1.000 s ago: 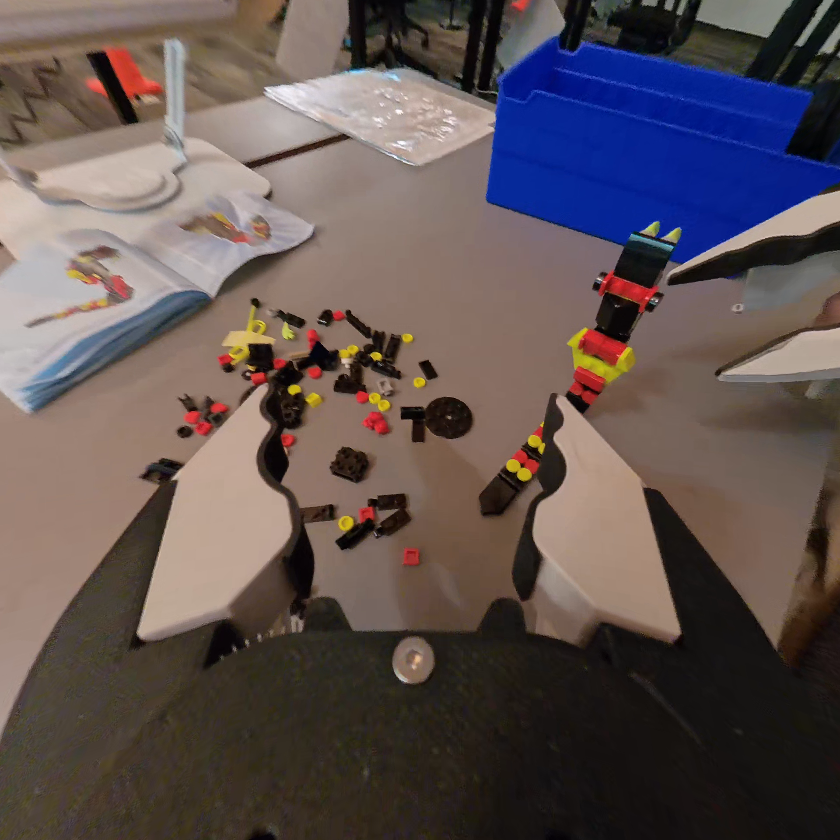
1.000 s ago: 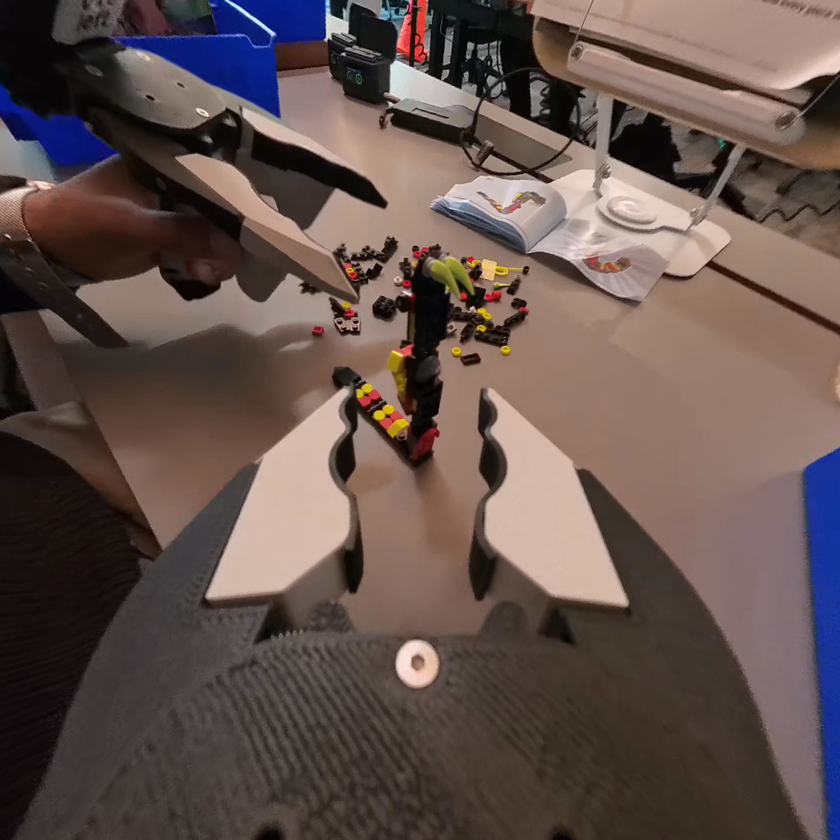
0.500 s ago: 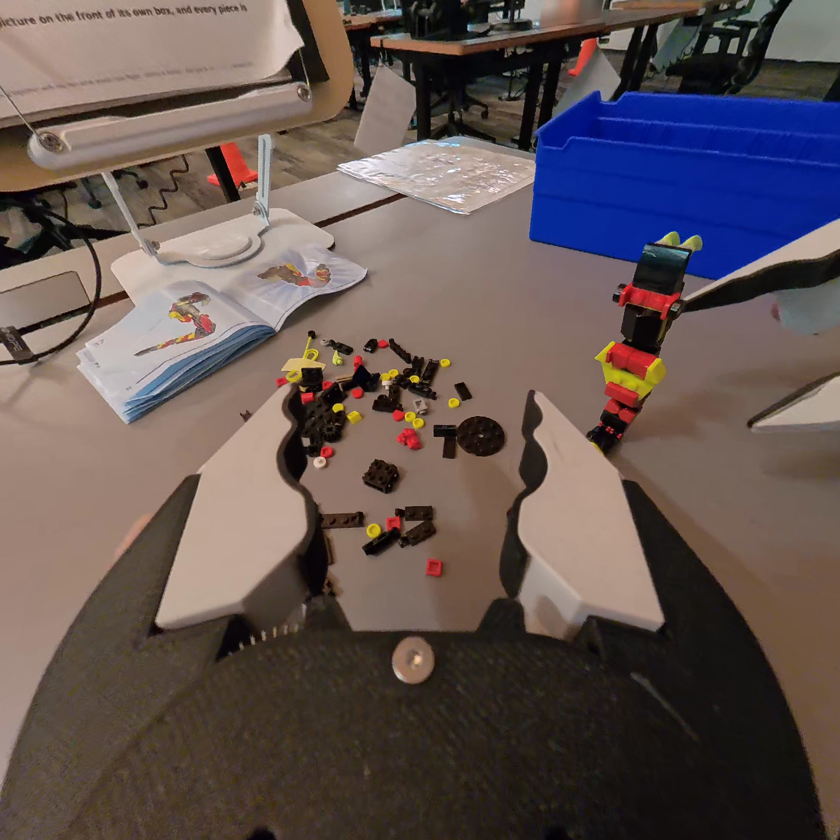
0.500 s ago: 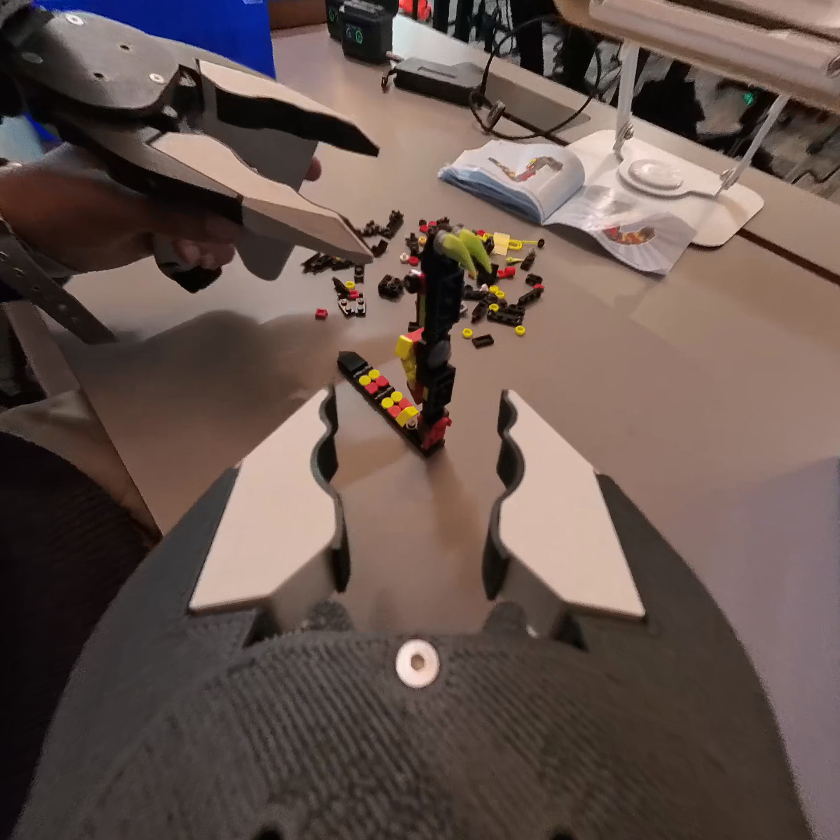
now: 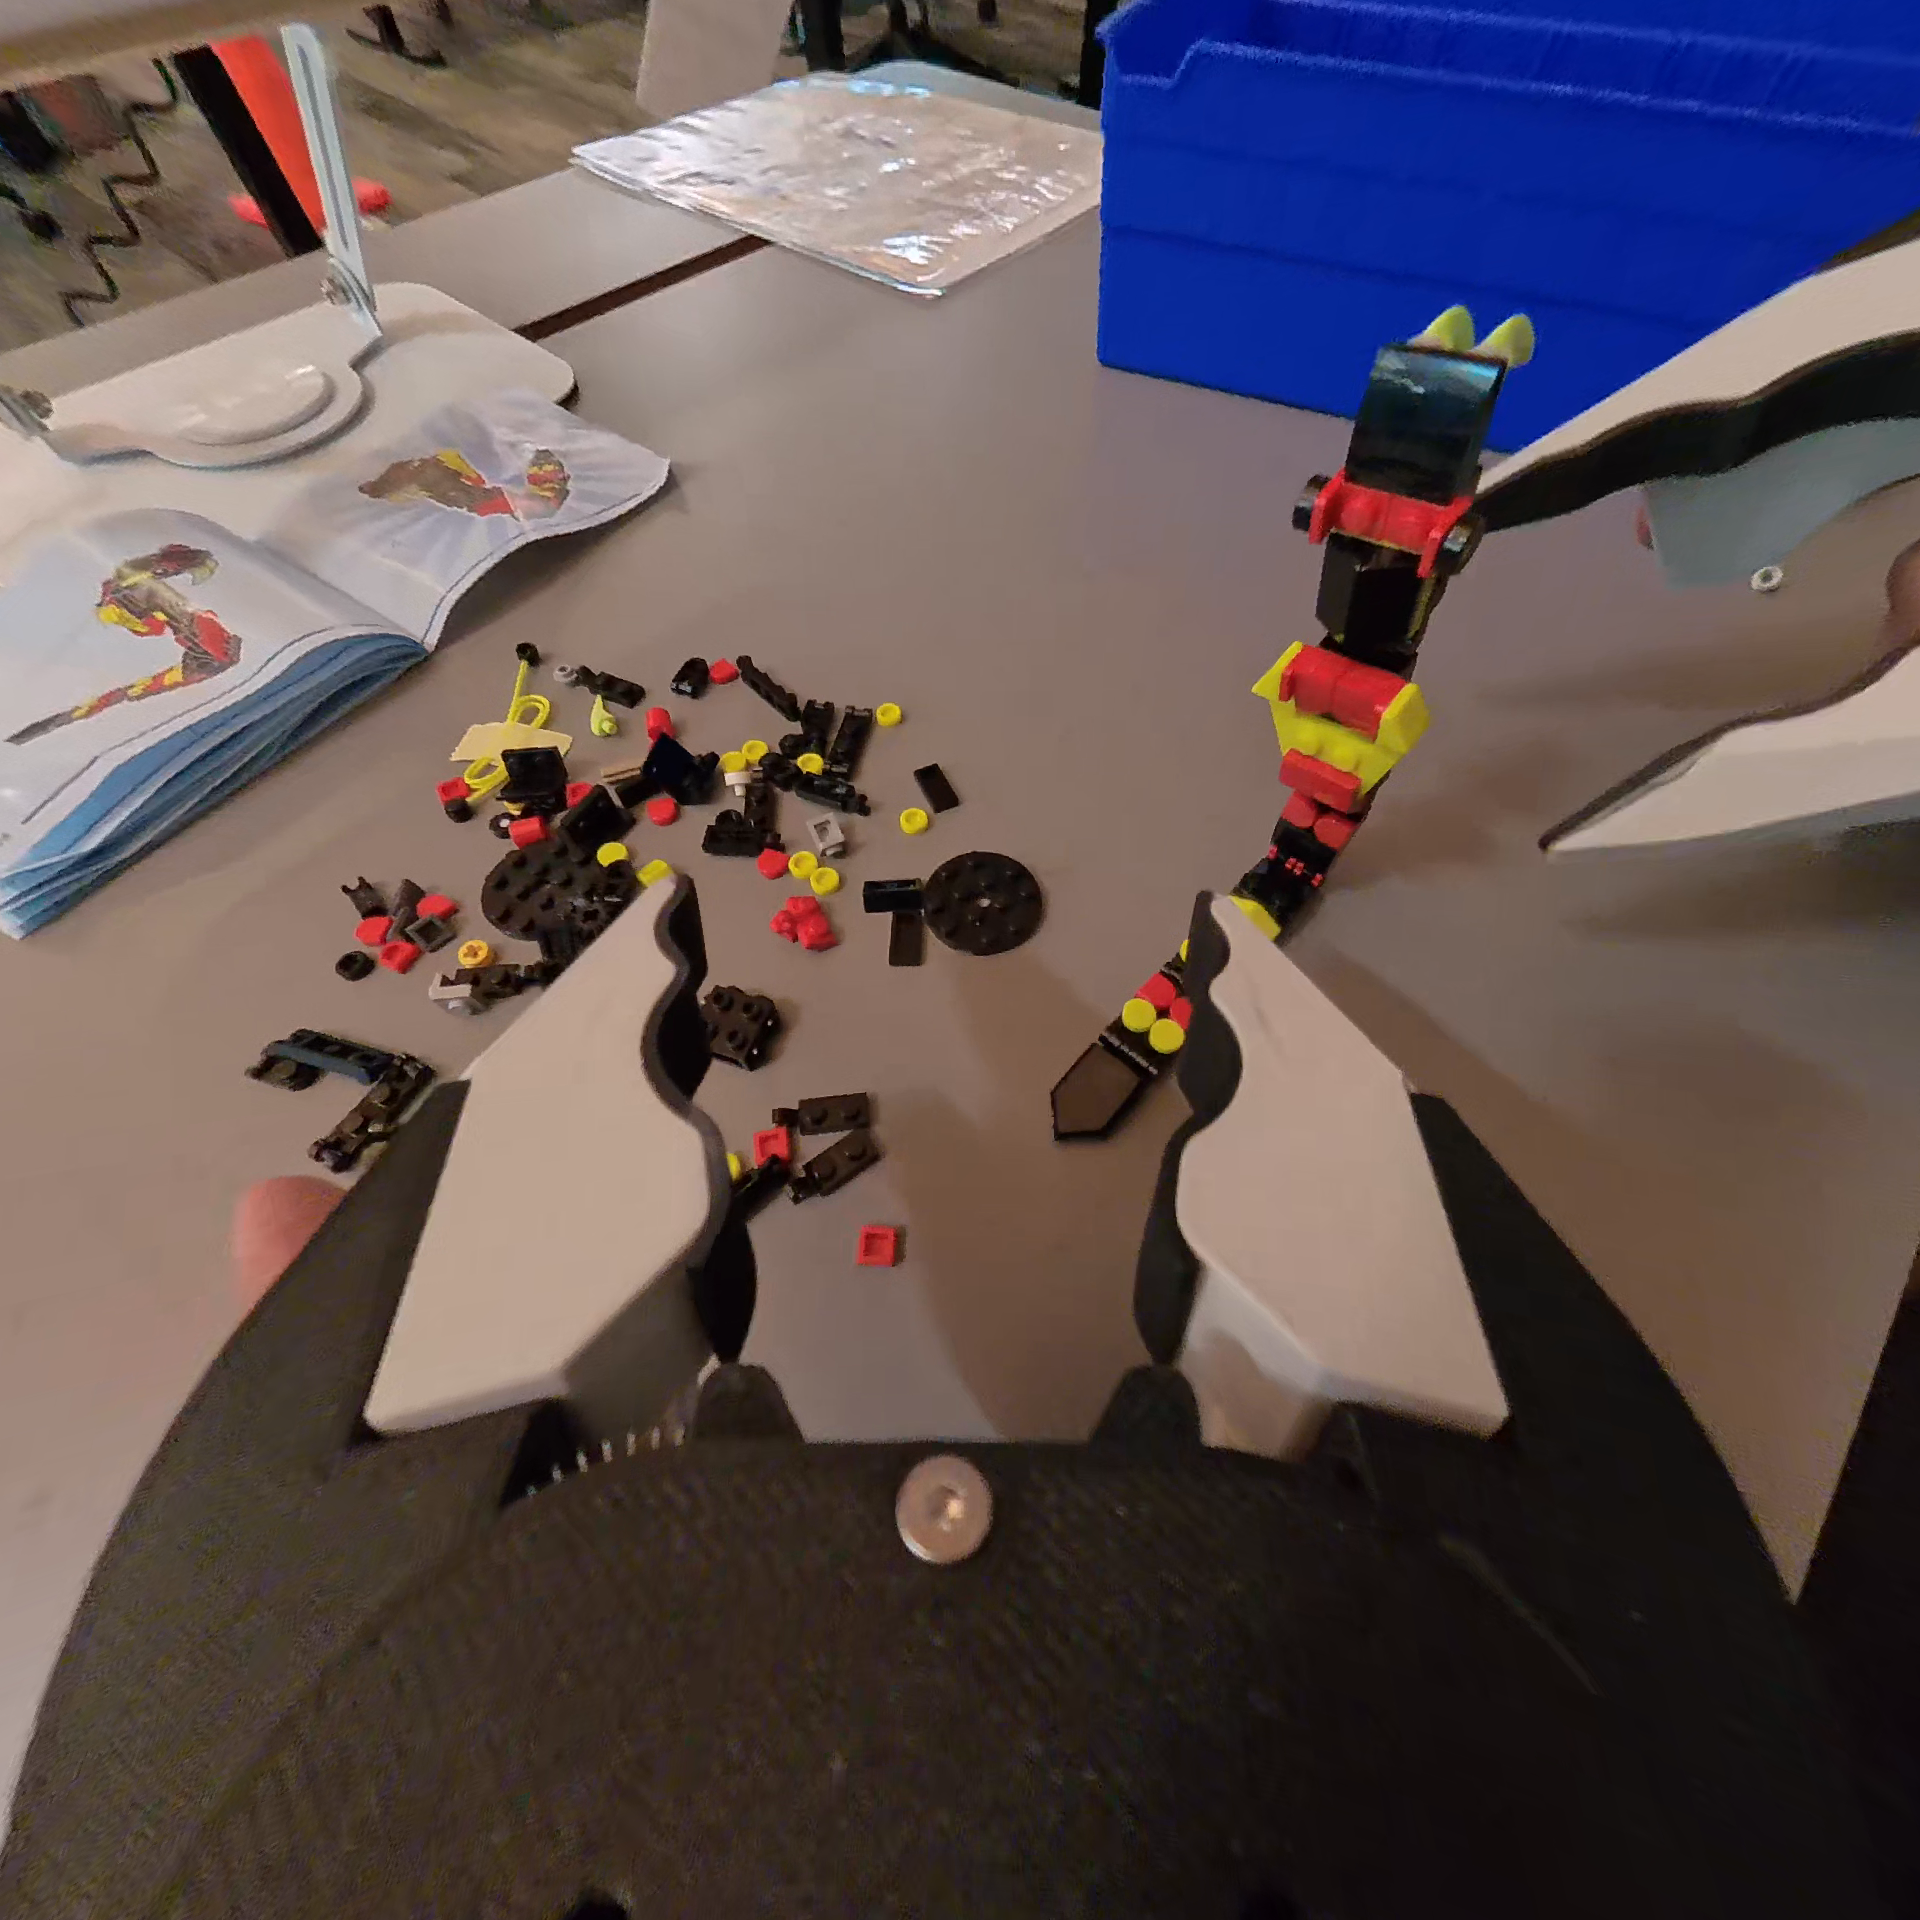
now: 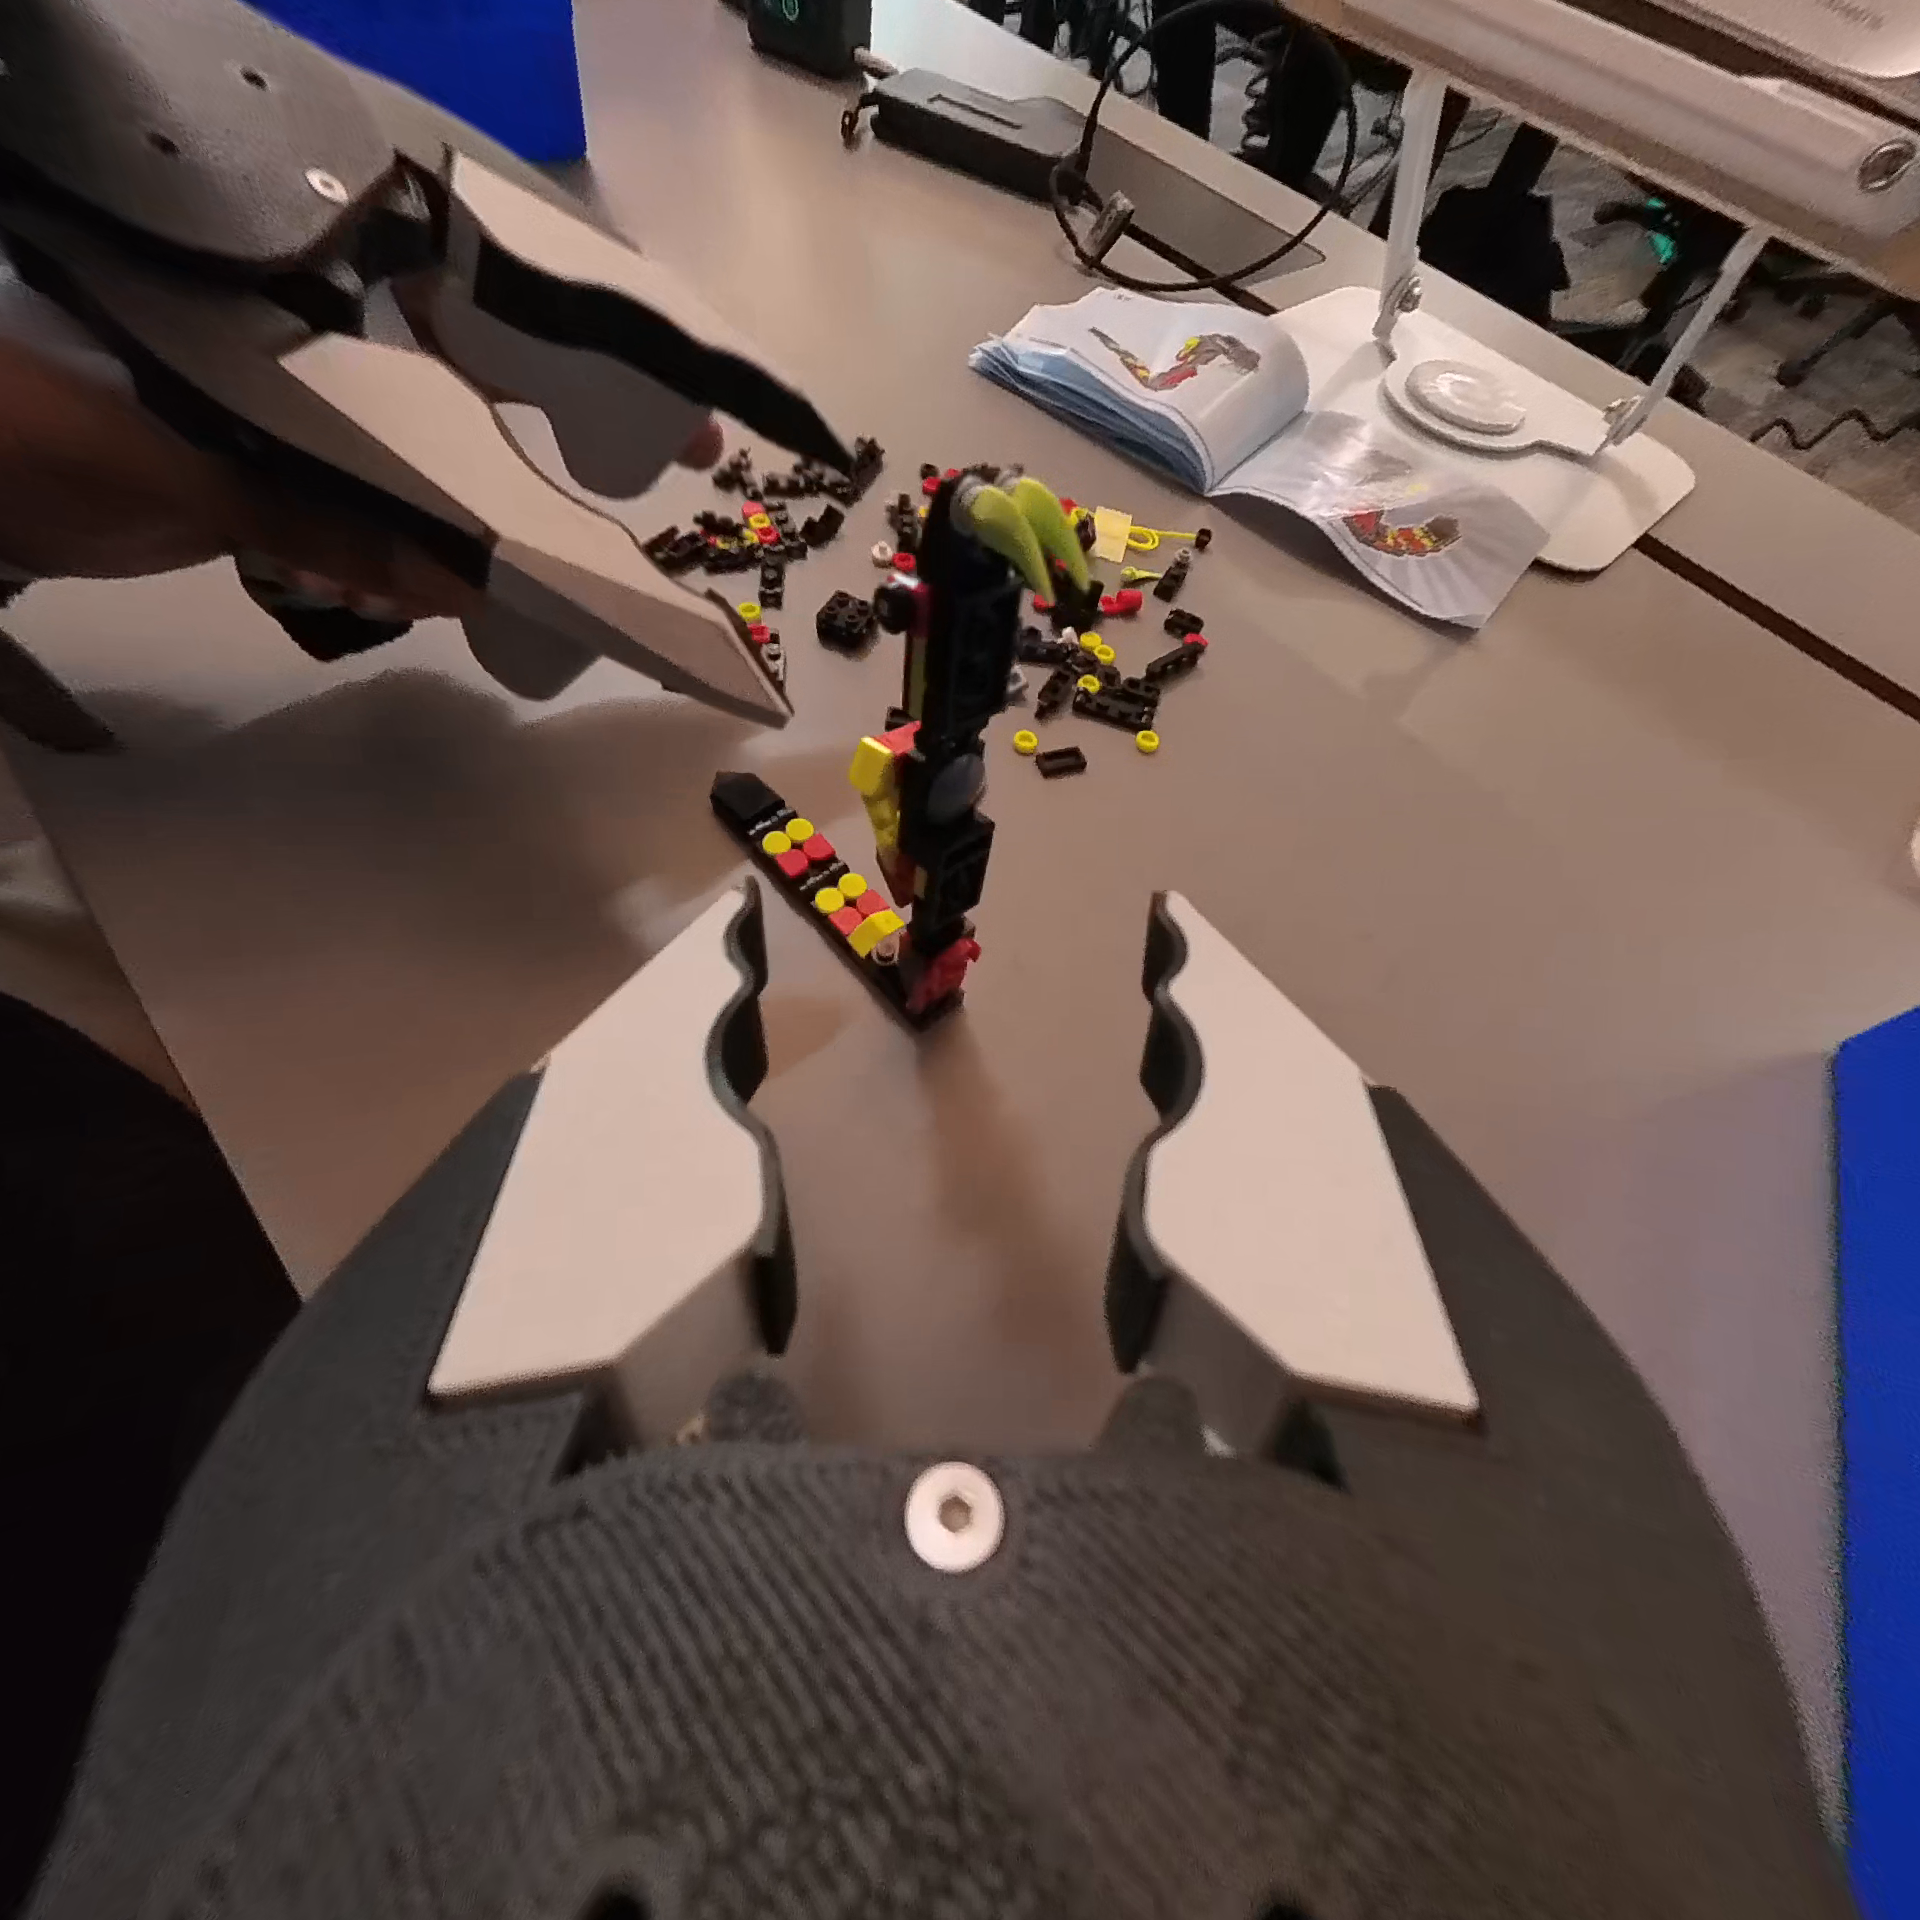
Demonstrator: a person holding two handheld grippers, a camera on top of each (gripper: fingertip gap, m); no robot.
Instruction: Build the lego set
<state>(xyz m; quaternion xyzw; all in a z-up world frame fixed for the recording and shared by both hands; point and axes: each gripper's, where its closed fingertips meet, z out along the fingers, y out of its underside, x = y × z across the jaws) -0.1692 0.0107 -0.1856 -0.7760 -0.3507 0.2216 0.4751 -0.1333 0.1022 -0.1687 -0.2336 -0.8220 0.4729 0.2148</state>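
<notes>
- The desk (image 5: 1039, 436) is one grey top; a second one joins it at the far edge along a dark seam.
- One blue bin (image 5: 1455, 156) stands by the far right edge of the desk in the left wrist view.
- One white stand (image 6: 1475, 416) sits at the far edge, with one open booklet (image 5: 239, 623) just in front of it and one shiny foil bag (image 5: 852, 177) lying farther back.
- Two tongs are in view. The left gripper (image 5: 935, 925) hangs over the near part of the desk, its jaws spread wide and empty. The right gripper (image 6: 951, 914) is likewise released, holding nothing.
- One lego snake (image 6: 951, 727) stands upright in the middle of the desk, its flat black tail lying on the desktop. From the right wrist view it stands just ahead of the right gripper's gap, a little left of centre. From the left wrist view the tail tip lies between the left gripper's fingertips, and the body rises beyond its right finger.
- The tip of one right gripper finger looks to reach the snake's red neck piece, though touch is hard to tell.
- The loose bricks (image 5: 727, 821) lie scattered ahead of the left gripper, between booklet and snake: black, red and yellow, too many and too small to count; two black round plates and one lone red tile (image 5: 879, 1245) stand out.
</notes>
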